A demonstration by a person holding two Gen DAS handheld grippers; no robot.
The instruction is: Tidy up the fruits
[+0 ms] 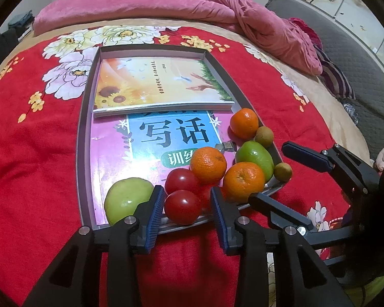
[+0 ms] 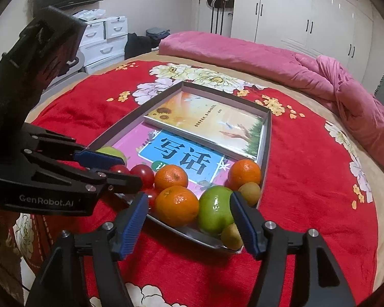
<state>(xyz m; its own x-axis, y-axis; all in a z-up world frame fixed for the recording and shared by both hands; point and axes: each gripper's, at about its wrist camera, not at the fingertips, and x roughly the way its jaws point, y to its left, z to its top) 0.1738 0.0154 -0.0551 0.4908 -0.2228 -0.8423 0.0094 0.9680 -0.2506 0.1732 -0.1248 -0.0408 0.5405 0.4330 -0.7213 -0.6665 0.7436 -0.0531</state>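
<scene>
Here fruit crowds tray (image 1: 85,117) edge.

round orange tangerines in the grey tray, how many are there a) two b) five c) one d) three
d, three round orange tangerines show: one by the tray's far right side and two among the near fruit.

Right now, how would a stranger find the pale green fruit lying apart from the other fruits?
On the red flowered blanket lies a shallow grey tray with books inside. At its near corner the pale green fruit rests alone, beside the tomatoes. It is lighter and more yellowish than the dark green fruit among the oranges.
</scene>
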